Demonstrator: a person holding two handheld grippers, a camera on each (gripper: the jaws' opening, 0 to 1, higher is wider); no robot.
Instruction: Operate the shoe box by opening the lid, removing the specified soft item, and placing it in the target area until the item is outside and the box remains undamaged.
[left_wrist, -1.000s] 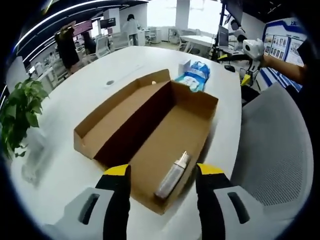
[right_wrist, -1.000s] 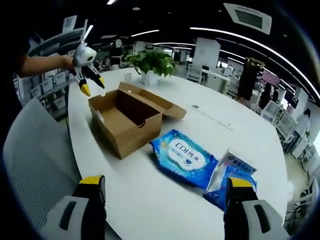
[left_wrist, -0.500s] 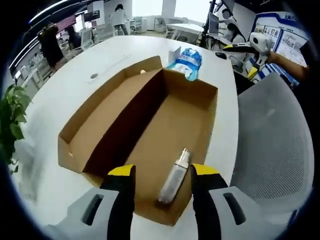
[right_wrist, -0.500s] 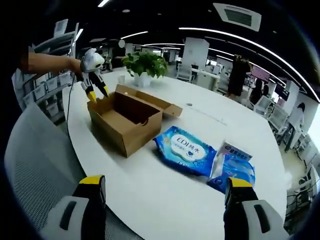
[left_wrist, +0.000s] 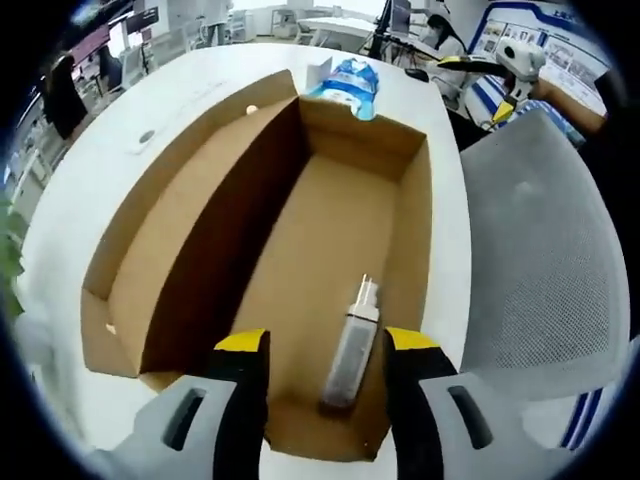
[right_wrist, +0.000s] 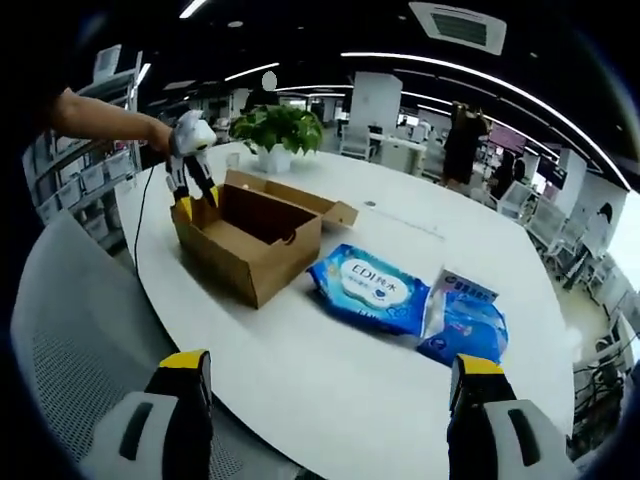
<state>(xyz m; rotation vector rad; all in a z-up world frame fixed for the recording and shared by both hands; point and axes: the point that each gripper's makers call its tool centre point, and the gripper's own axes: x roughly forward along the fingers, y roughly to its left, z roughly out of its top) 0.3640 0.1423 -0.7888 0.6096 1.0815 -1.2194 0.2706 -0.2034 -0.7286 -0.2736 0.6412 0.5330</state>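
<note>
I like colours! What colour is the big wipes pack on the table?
The wipes pack is blue with white, clearest in the right gripper view.

Inside the open shoe box (left_wrist: 340, 230) on the table (right_wrist: 330, 350), a bottle (left_wrist: 352, 345) near one end wall; beside the box, two wipe packs (right_wrist: 368, 287) (right_wrist: 463, 322); behind it, a potted plant (right_wrist: 277, 130).

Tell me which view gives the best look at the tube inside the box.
The left gripper view: the tube lies in plain sight on the box floor between that gripper's open jaws. In the right gripper view the box walls hide it.
</note>
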